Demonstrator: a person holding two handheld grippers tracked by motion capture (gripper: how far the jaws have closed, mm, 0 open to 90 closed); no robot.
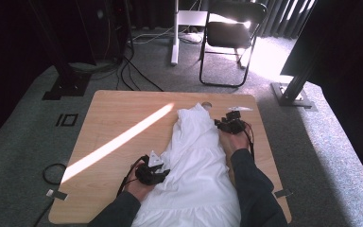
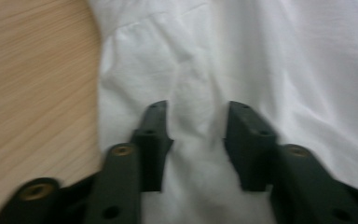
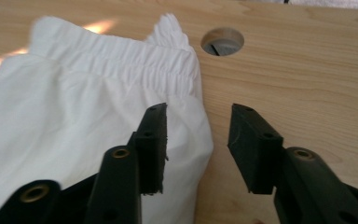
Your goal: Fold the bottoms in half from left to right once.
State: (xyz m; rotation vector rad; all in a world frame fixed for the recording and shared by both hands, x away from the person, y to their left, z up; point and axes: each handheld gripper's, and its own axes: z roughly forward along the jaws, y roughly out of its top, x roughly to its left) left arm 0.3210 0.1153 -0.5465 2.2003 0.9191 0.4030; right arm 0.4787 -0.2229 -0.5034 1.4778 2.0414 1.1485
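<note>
A white dress point(image 1: 194, 161) lies lengthwise on the wooden worktop point(image 1: 118, 118). The left claw point(image 2: 196, 122) stands apart over the cloth near its left edge; the right claw point(image 3: 198, 128), also apart, straddles the dress's right edge below the gathered band

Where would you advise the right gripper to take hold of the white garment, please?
Probably at the gathered elastic band near the white garment's far end. It is bunched thicker than the flat cloth, so it should pinch more easily. The right gripper, jaws open, straddles the garment's side edge, so come in from that edge, over the bare table.
</note>
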